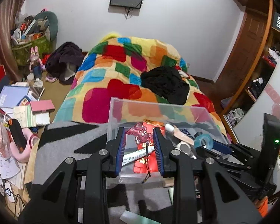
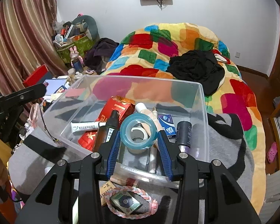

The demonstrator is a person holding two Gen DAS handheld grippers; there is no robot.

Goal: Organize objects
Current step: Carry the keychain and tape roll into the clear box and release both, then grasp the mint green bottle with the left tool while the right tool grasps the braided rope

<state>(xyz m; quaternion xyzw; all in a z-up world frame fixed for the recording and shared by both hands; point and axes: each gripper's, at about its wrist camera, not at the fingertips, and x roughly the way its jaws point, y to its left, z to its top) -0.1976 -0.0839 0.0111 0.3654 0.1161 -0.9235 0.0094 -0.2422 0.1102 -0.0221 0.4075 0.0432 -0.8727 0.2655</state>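
1. A clear plastic bin (image 2: 203, 112) sits on a grey and black blanket (image 2: 225, 149) at the foot of a bed covered with a multicoloured patchwork duvet (image 2: 239, 100).
2. The right gripper (image 2: 139, 140) is clamped on a blue tape roll (image 2: 138, 130), one blue pad on each side of the ring, and holds it just above the bin's contents.
3. The left gripper (image 1: 140, 141) hangs over the near left part of the bin with a pink octopus charm (image 1: 141, 133) between its fingers; the fingers stand a little apart and I cannot tell whether they actually pinch the charm (its black cord dangles down over the bin's near wall).
4. Inside the bin lie a red packet (image 2: 119, 108), a white tube (image 2: 85, 126), a brown dropper bottle (image 2: 107, 130), a small blue tissue pack (image 2: 167, 124), a dark cylinder (image 2: 183, 132) and a beige tube (image 2: 149, 117), all crowded together and partly overlapping.
5. On the blanket just in front of the bin, in the right wrist view, lie a braided pink and white band (image 2: 140, 190) looped around a small card, and beside it an eraser box (image 2: 107, 190).
6. A black garment (image 1: 166, 84) lies on the duvet well beyond the bin.
7. Books and papers (image 1: 15, 97) clutter the floor to the left of the bed.
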